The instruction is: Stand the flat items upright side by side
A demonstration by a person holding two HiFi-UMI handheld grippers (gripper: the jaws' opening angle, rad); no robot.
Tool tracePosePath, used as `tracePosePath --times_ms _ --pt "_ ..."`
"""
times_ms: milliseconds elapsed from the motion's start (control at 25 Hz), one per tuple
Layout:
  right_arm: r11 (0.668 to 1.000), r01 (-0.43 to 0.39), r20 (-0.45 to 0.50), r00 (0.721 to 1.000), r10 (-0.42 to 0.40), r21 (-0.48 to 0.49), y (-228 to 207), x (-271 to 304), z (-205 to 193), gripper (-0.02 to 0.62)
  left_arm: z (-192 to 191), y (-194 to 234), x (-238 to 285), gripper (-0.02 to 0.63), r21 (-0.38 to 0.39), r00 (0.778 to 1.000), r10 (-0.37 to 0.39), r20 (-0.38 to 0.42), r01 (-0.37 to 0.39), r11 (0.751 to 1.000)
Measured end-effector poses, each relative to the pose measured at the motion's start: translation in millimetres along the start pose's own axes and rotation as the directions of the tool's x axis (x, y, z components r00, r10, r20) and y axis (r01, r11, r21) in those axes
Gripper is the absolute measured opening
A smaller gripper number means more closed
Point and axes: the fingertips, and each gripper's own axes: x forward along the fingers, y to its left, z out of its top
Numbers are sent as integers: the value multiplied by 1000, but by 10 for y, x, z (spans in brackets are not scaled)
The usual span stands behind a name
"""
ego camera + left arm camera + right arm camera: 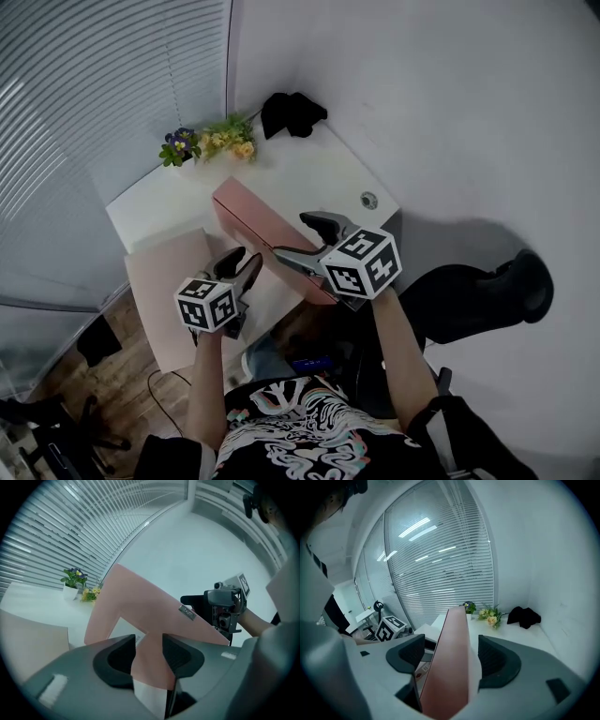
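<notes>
Head view: what surrounds the work? (K.)

White wall and slatted blinds meet in a corner, and the white desk fits into it. A black chair is at the desk's right. At the back of the desk are a black cloth and flowers. A round grommet sits near the right edge. (M.)

The folders? (K.)

Both pink. The flat folder lies at the desk's near left corner. The upright folder stands on its long edge mid-desk. The right tool's marker cube covers its near end. (M.)

The tongs? (K.)

The left gripper is low at the upright folder's near end. Its jaws are clamped on it, with pink cover and white pages between the pads. The right gripper straddles the top edge. Its jaws are apart, with a gap showing on each side of the cover. The two tools are just beside each other. (M.)
</notes>
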Motion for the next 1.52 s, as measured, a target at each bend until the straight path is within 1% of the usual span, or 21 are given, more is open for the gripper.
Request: tracePosePath --times_ms 200,360,560,760,840,960,1080,1240,1520 --pt "1000 -2 -49 999 2 -4 -20 236 99 356 41 75 -30 178 -11 1000 -6 6 6 1000" --pt "1000 -28 -96 995 29 7 -12 462 163 365 37 145 -18 178 -30 1000 -4 11 4 1000" --pt "1000 -14 -154 988 11 -19 -43 674 205 370 32 177 16 178 -40 1000 -4 9 4 999" --pt "1000 -23 -196 980 18 -21 -37 827 242 370 6 165 61 178 -42 1000 -23 -5 23 999" --pt "1000 -14 -219 976 8 -26 -53 869 229 369 2 148 78 178 -36 999 -34 -13 33 999" --pt "997 24 -269 962 -43 -75 -106 918 169 365 -2 154 96 178 -27 999 -38 -24 38 999" --pt "993 31 -315 947 -66 -113 -62 955 97 330 -21 152 106 178 -25 999 -44 -31 43 999" --pt "986 52 -325 940 -102 -160 -48 975 67 328 -31 161 102 181 -39 998 -54 -29 53 998" --pt "985 54 -320 942 -104 -161 -57 984 75 321 -35 174 110 180 -60 999 -49 -18 48 997"
